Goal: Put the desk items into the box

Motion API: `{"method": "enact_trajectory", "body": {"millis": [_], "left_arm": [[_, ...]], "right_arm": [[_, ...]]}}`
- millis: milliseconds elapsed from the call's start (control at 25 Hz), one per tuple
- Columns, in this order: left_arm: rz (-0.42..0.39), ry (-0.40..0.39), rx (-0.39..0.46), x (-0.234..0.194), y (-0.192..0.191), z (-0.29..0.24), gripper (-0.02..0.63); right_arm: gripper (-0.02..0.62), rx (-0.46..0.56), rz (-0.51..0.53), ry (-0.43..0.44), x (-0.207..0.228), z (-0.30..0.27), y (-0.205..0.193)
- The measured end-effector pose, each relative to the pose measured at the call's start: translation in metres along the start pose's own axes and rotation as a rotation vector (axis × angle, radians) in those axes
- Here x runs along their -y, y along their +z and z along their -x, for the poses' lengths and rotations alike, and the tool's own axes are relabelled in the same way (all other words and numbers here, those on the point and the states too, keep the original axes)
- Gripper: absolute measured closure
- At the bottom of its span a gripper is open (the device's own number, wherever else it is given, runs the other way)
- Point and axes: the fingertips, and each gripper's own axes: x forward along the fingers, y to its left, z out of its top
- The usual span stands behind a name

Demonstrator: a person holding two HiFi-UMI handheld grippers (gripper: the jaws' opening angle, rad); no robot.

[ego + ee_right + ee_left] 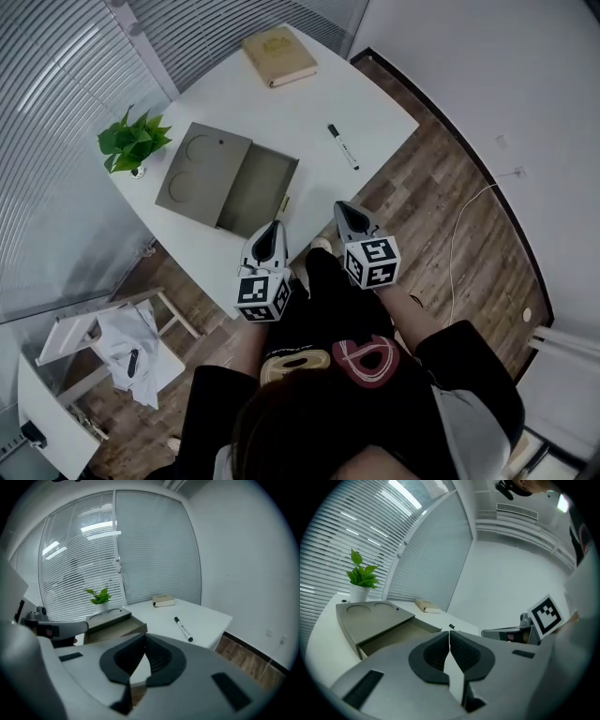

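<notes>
On the white table [281, 112] lie a tan book [278, 56] at the far end and a black-capped white marker [342, 145] toward the right. A grey-brown box [202, 167] sits on the near left, its open compartment [260, 192] facing me. A small yellowish item [283, 203] lies by the box's near corner. My left gripper [274, 226] hovers shut and empty just off the table's near edge, close to the box. My right gripper [345, 209] is beside it, shut and empty. The right gripper view shows the marker [183, 629], book [163, 601] and box [112, 619] ahead.
A potted green plant [134, 142] stands at the table's left edge, behind the box. A white chair [122, 347] with cloth on it stands at lower left. Wooden floor with a white cable [459, 244] lies to the right. Window blinds [370, 531] line the far side.
</notes>
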Motion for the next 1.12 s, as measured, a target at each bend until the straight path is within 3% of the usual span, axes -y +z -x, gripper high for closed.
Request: {"method": "enact_trajectory", "body": {"millis": [240,360,680,1120], "left_arm": [[0.009,0.026,0.008,0.004,0.008,-0.017,0.586],[0.032,0.05,0.03,0.004,0.016,-0.025,0.586],[0.028,0.133,0.046,0.001,0.025,-0.039,0.586],[0.047,0.287,0.095,-0.015,0.036,-0.043,0.586]], "right_arm": [[0.578,-0.061,0.038,0.018,0.017,-0.018,0.006],[0.497,-0.071,0.036,0.039,0.028,-0.026,0.013],[0.388,-0.134,0.025,0.076,0.069,-0.057,0.027],[0.376,-0.244,0.054,0.069,0.117,-0.106,0.027]]}}
